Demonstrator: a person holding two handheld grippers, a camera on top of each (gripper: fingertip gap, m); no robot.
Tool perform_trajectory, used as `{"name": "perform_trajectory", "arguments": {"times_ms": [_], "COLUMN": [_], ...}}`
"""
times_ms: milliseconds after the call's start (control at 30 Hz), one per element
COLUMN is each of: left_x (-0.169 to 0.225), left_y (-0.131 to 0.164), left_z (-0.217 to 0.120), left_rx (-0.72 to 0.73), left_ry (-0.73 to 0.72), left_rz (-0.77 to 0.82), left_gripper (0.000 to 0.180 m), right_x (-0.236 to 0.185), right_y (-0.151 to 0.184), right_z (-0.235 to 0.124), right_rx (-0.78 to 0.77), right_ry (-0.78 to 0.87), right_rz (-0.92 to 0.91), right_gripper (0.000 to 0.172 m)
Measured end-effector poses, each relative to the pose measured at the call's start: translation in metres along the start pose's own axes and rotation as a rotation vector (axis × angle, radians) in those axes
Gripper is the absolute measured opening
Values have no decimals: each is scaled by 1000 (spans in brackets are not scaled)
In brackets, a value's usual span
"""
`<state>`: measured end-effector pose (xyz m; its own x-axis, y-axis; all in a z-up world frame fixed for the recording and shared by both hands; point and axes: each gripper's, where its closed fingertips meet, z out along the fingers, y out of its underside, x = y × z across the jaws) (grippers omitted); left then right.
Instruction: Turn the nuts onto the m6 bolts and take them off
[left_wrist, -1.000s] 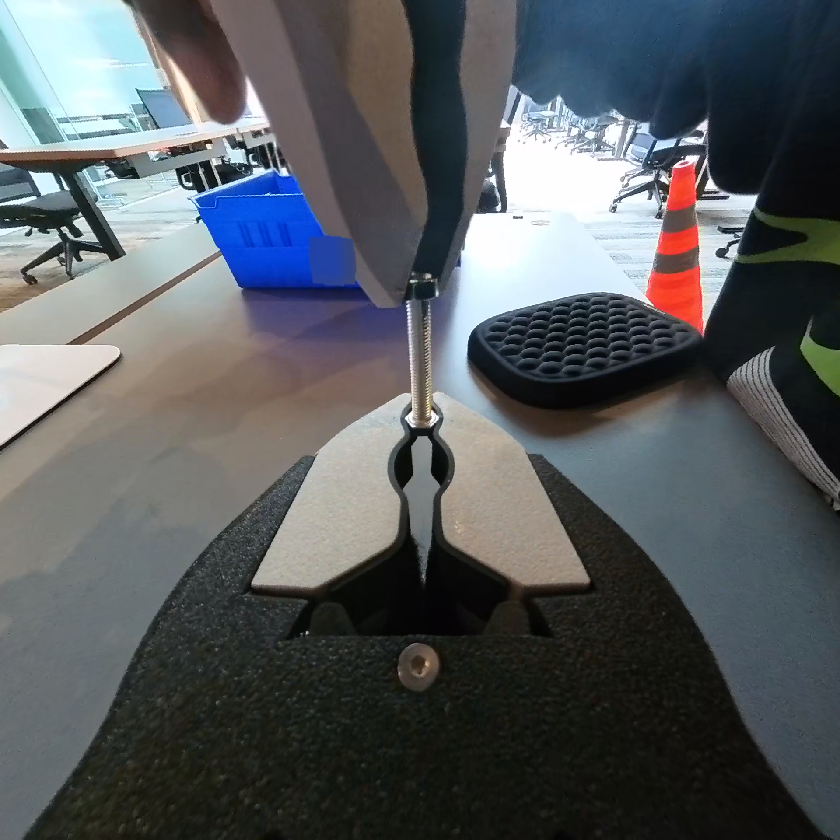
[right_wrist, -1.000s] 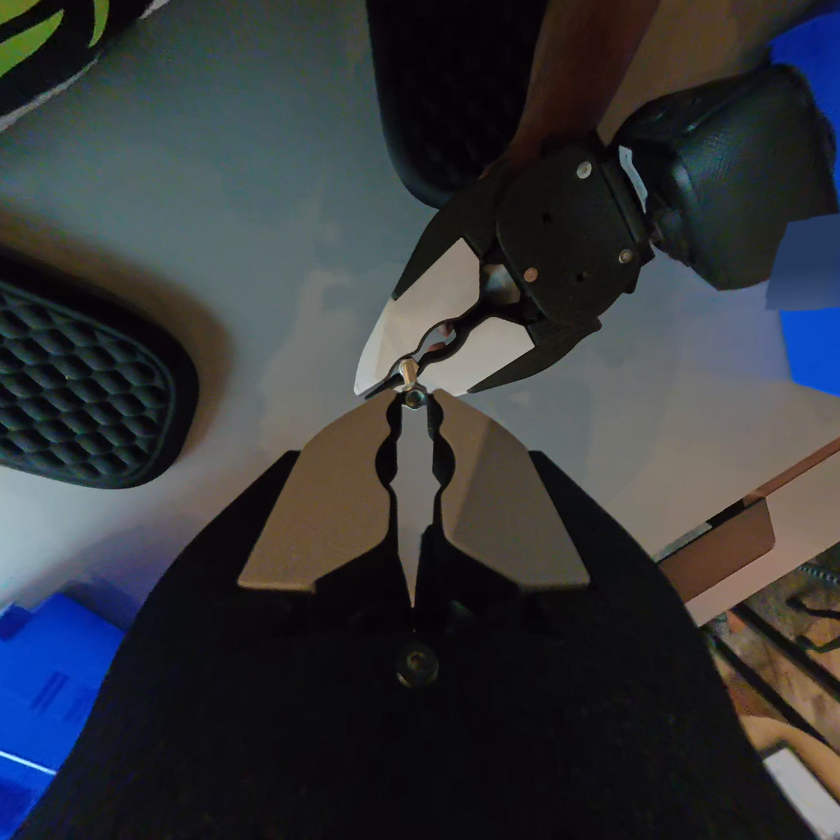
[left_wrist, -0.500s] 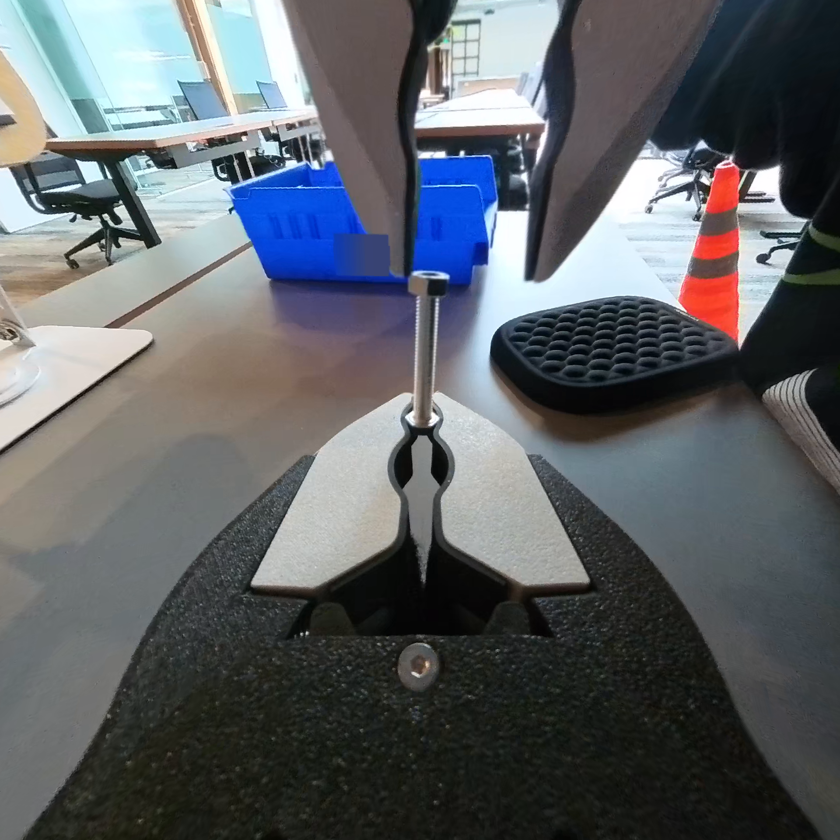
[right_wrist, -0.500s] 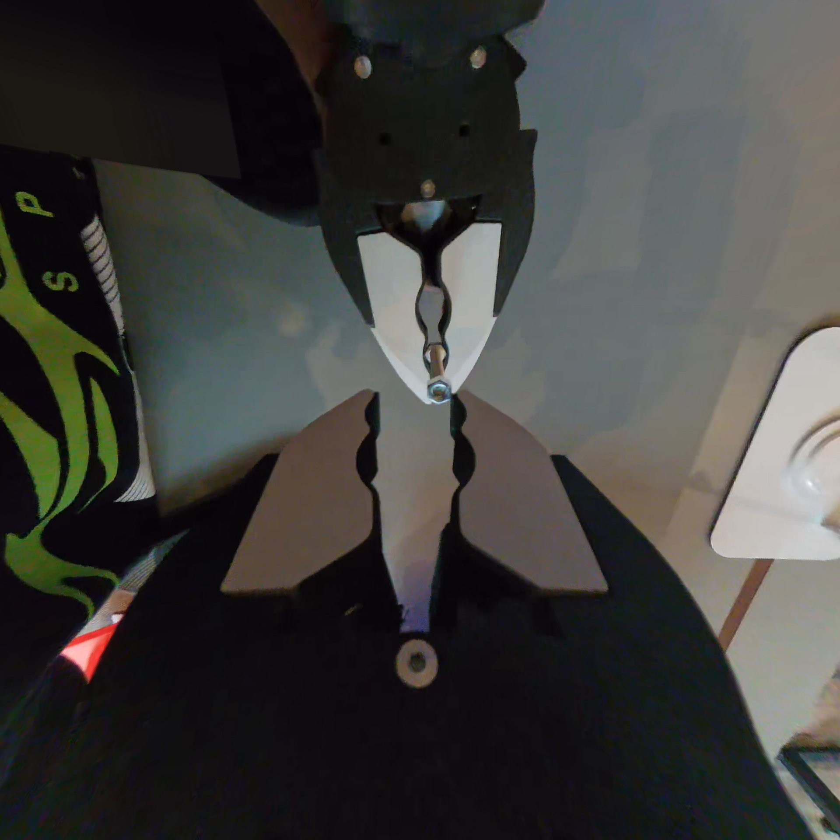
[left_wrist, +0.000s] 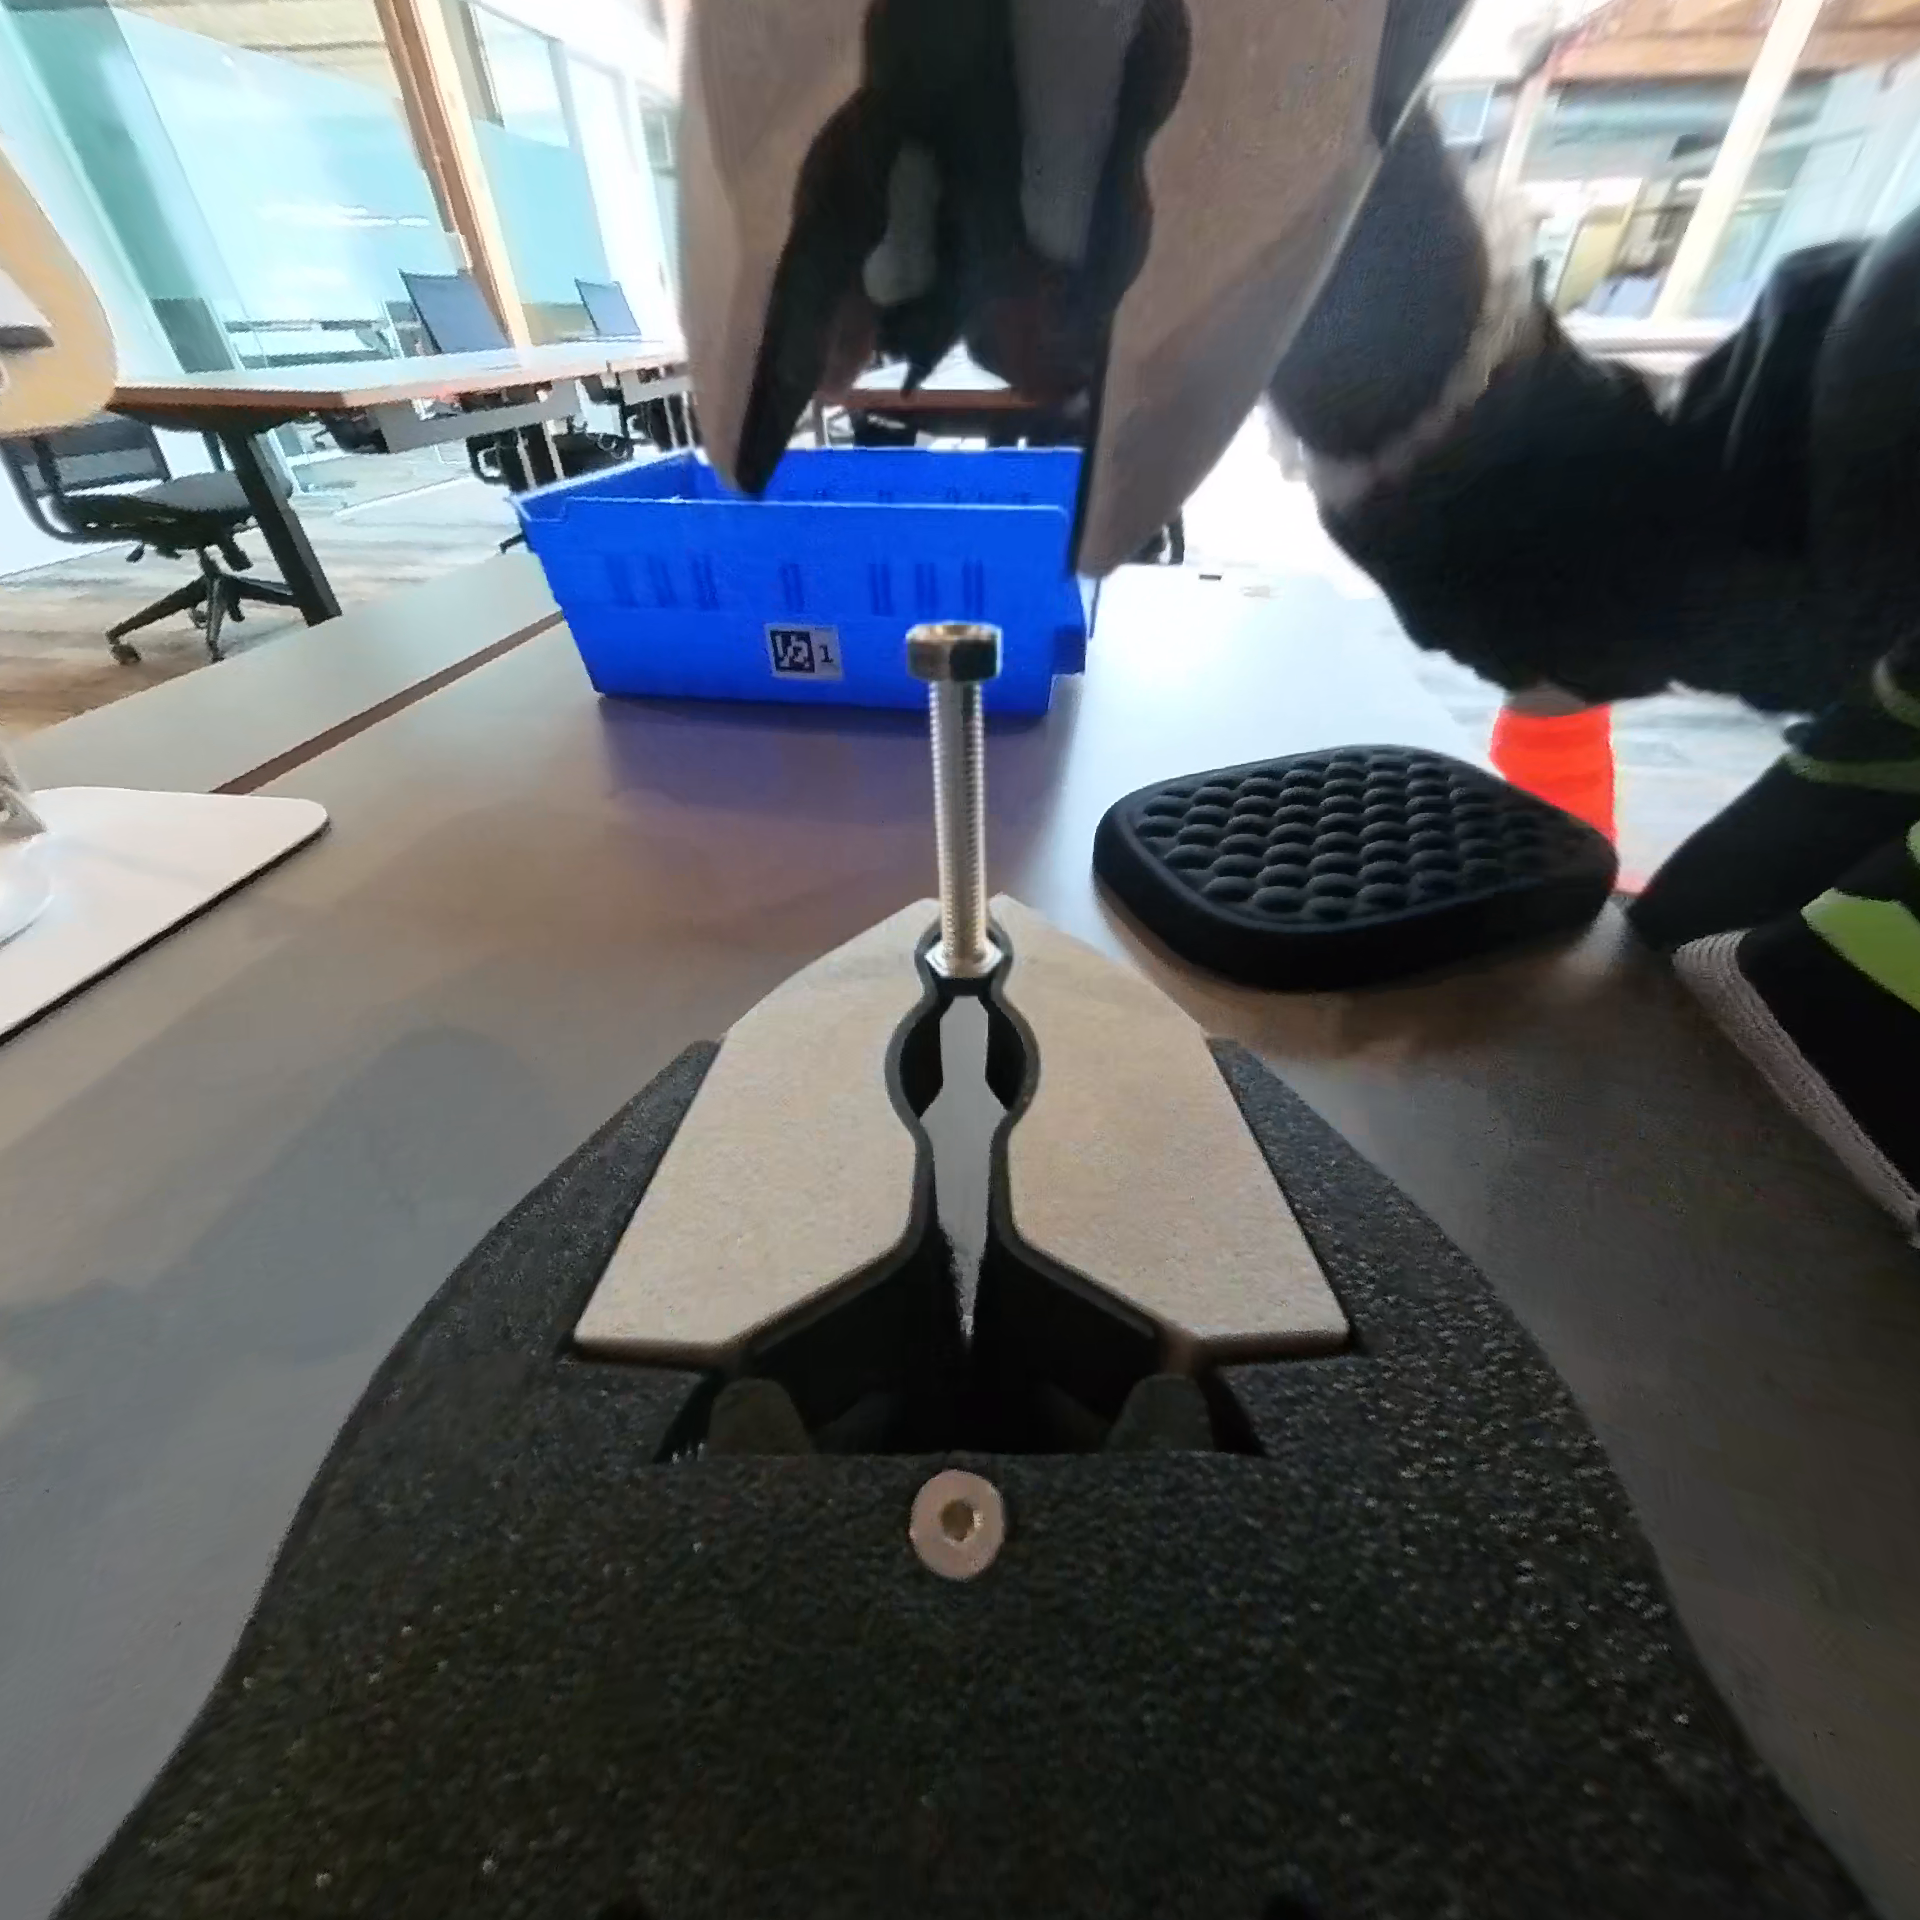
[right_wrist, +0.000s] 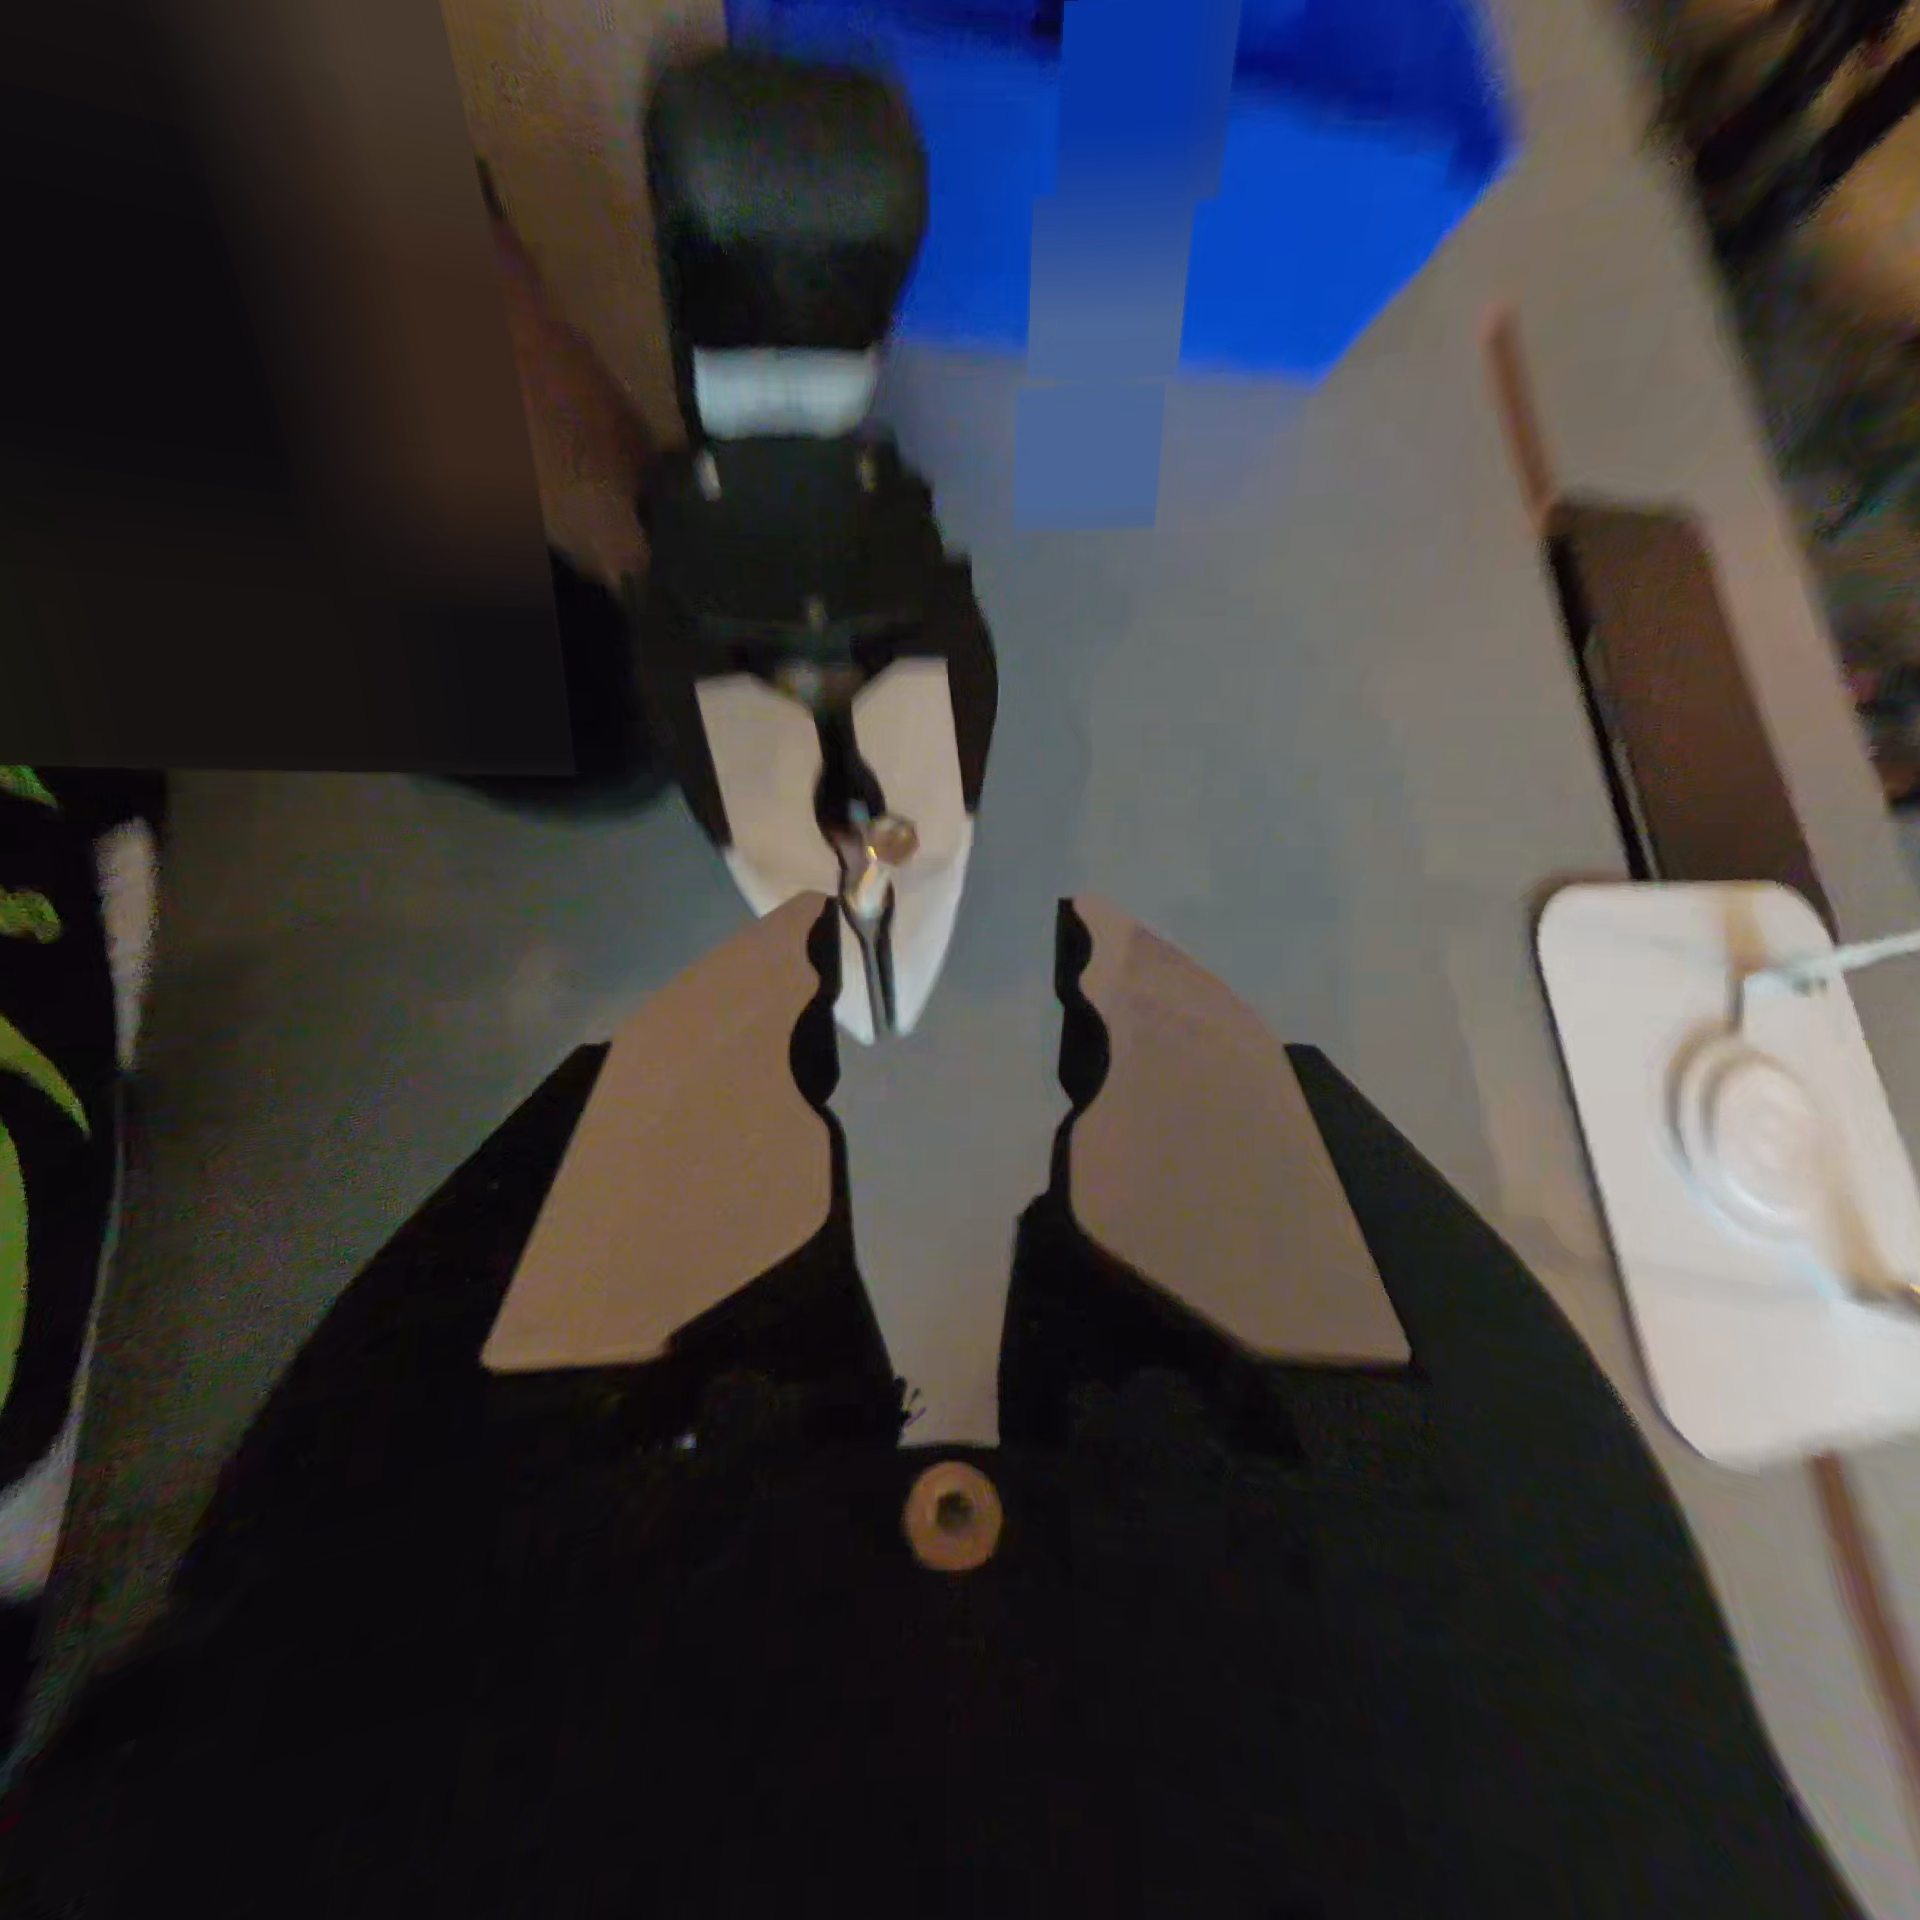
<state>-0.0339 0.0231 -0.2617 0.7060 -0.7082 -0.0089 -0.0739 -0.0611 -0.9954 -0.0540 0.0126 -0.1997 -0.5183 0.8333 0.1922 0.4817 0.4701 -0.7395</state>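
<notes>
Left gripper (left_wrist: 961, 940) has the bolt (left_wrist: 958, 805) pinched at its lower end, jaws closed tight around the base, and the threaded shaft stands straight up over the grey bench (left_wrist: 416, 935). A silver nut (left_wrist: 953, 652) sits right at the top of the shaft, only just on by the look of it.

Above it, the right gripper (left_wrist: 914, 520) hangs with its jaws wide and nothing in them. Neither fingertip touches the nut; there is clear air between. From the right wrist view the picture is smeared, but the same story holds: wide jaws (right_wrist: 945, 914), and the left gripper (right_wrist: 868, 914) ahead with the bolt in its clasp.

My read: this is a re-grip between turns. To do it well, bring the right gripper straight down along the bolt's axis so both pads land on opposite flats of the nut, not on corners. Close gently, then twist about the shaft without tilting, or the thread may cross. The left gripper needs to stay firm, since any wobble shifts the target.

Behind sit a blue bin (left_wrist: 810, 582) and a black honeycomb mat (left_wrist: 1351, 862), both well apart from the action.
</notes>
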Motion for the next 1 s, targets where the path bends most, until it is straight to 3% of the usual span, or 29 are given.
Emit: {"name": "perform_trajectory", "arguments": {"times_ms": [100, 167, 233, 500, 667, 933, 1000], "left_x": [1, 3, 4, 11, 13, 12, 10], "left_y": [-2, -6, -7, -8, -8, -7, -7], "left_z": [0, -1, -2, -1, -1, 0, 0], "left_rx": [19, 48, 66, 73, 68, 59, 60], "left_ry": [16, 34, 47, 105, 124, 126, 114], "left_rz": [0, 15, 20, 22, 21, 10, 2], "left_gripper": [3, 3, 3, 3, 3, 3, 3], "right_x": [-15, -20, -24, -40, -41, -44, -47], "right_y": [-14, -18, -17, -10, -13, -11, -12], "right_z": [-19, -31, -38, 14, 8, 11, 8], "right_rx": [451, 720, 940, 722, 770, 749, 758], "right_ry": [-43, -44, -41, -6, 44, 36, 26], "right_rz": [93, 145, 199, 170, 105, 88, 71], "right_gripper": [65, 97, 107, 88, 72, 68, 53]}}
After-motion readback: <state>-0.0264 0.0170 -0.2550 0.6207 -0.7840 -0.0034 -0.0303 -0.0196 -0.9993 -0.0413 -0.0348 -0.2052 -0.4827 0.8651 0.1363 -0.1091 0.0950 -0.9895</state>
